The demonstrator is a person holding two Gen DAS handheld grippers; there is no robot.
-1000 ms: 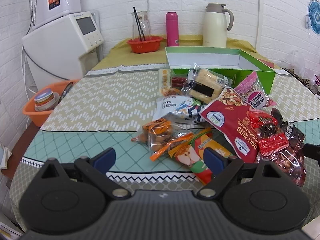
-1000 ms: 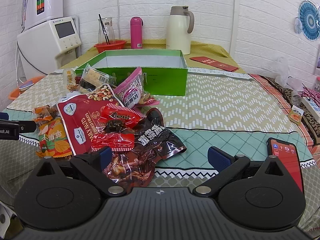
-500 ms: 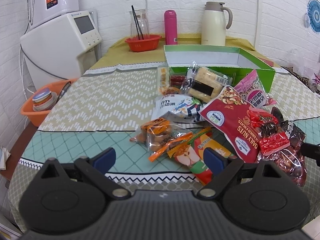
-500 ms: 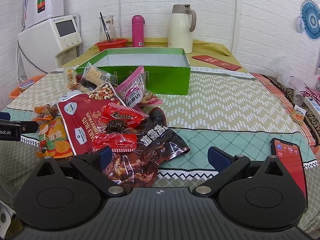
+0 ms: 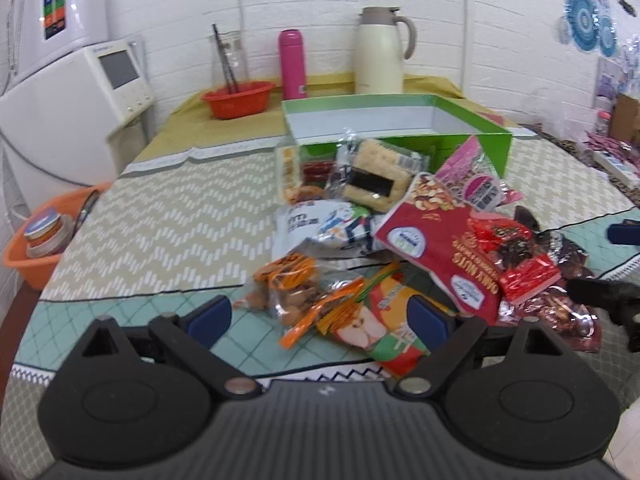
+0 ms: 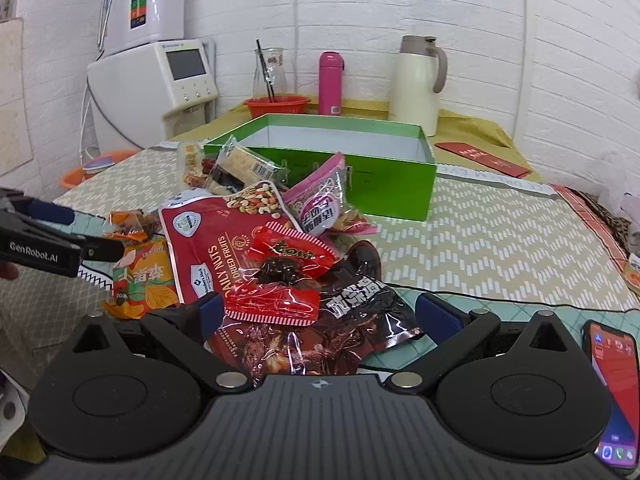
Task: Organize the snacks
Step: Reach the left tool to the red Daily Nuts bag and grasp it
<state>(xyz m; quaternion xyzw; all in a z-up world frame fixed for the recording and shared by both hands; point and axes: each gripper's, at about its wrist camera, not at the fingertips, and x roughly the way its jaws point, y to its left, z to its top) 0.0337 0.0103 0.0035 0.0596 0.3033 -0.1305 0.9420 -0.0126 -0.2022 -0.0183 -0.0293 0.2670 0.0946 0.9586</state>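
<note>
Both the left gripper (image 5: 320,318) and right gripper (image 6: 318,316) are held wide, empty. The snack pile (image 6: 256,256) is heaped before the green box (image 6: 384,184). Overlapping slippery packets may be dragged along or dropped; the box appears empty.

Take the cream thermos jug (image 6: 420,84) at the back wall as your landmark. Left of it you see a pink bottle (image 6: 331,82), then a glass carafe (image 6: 270,74) standing in a red bowl (image 6: 277,106). Farther left is a white appliance (image 6: 160,80), with an orange basin (image 5: 38,236) below it. Right of the jug lies a red envelope (image 6: 482,158); a phone (image 6: 612,392) lies nearest you.
</note>
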